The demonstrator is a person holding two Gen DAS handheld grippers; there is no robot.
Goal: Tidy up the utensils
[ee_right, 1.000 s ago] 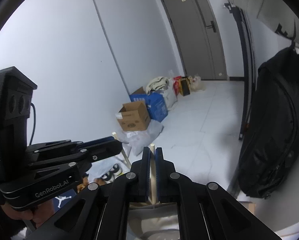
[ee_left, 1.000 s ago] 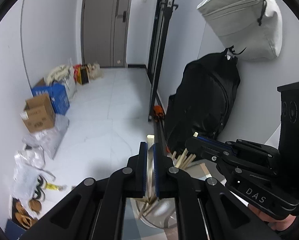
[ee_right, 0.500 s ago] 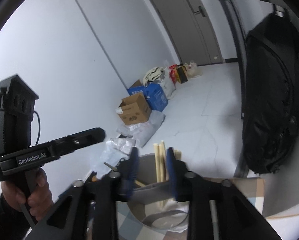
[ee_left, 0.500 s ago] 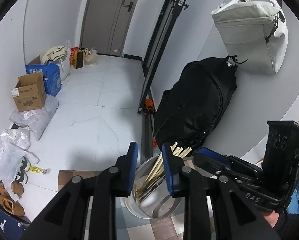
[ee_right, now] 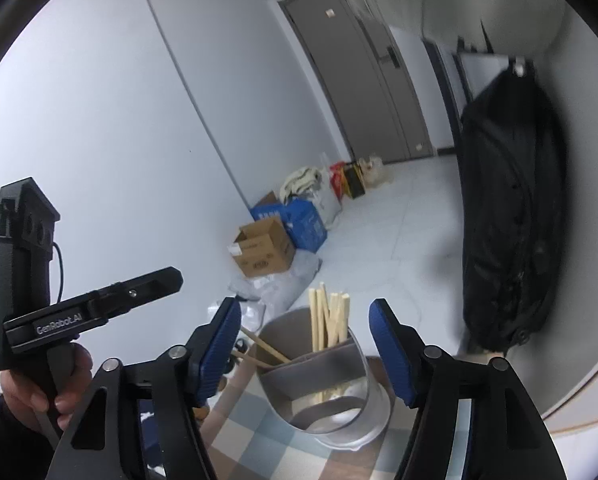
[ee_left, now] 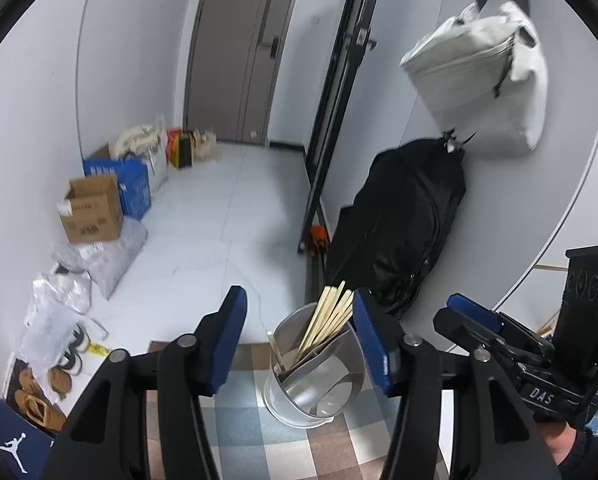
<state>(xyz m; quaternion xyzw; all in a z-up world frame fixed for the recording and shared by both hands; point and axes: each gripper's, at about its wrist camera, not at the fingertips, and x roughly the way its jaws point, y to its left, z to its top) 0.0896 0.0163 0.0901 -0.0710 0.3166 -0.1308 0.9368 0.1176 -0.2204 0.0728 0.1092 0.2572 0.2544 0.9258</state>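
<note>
Two sets of tongs stand parted over a metal utensil holder [ee_left: 315, 376] on a checked-cloth counter [ee_left: 243, 432], both having just been opening, and neither has hold of anything: the left tongs [ee_left: 297, 340] frame the holder with their blue pads clear of it, and the right tongs [ee_right: 305, 346] do the same from the other side. One holder is in view, split by a divider into compartments; a bundle of wooden chopsticks [ee_left: 331, 320], roughly seven or eight though the ends overlap too closely for a firm count, leans in the far compartment, and one or two more sticks [ee_right: 265, 346] lie slanted in the compartment to its left. The risk from here looks to be a knock: the holder sits near the counter's far edge, and the tall sticks lean toward the left tongs' right finger, so a careless sweep of either tool could tip the holder or flick sticks to the floor.
</note>
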